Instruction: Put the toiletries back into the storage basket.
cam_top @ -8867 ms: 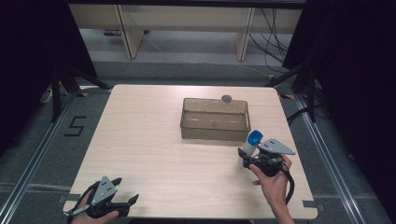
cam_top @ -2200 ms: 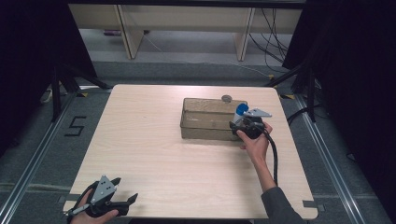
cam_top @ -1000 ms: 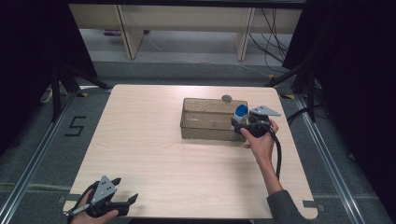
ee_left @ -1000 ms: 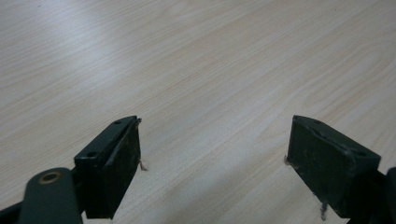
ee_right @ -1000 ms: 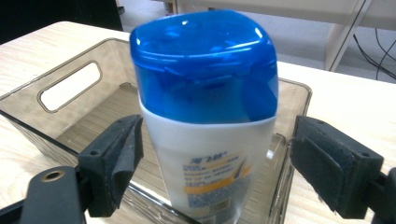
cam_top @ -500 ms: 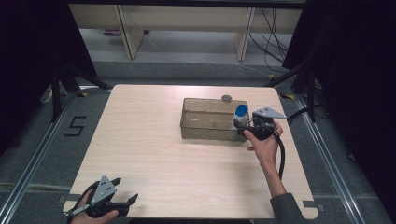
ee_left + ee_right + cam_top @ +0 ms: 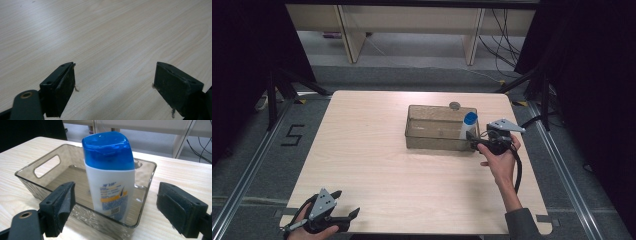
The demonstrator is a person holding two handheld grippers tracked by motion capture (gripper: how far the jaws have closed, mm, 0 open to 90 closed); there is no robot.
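A white bottle with a blue cap (image 7: 469, 125) (image 7: 110, 177) stands upright in the right end of a clear brownish bin (image 7: 432, 131) (image 7: 35, 180). My right gripper (image 7: 475, 142) (image 7: 116, 195) sits just right of the bin and points at the bottle. Its jaws have just been opening and now stand wide on either side of the bottle without touching it. My left gripper (image 7: 348, 216) (image 7: 113, 75) rests at the table's near left corner, open over bare wood.
A small round grey object (image 7: 455, 105) lies on the table just behind the bin. The light wooden table (image 7: 362, 150) has dark floor and metal rails around it. Shelving legs stand beyond the far edge.
The right gripper has let go of the bottle and drawn back a little to the right. The bottle stays standing in the bin. The left gripper has not moved.
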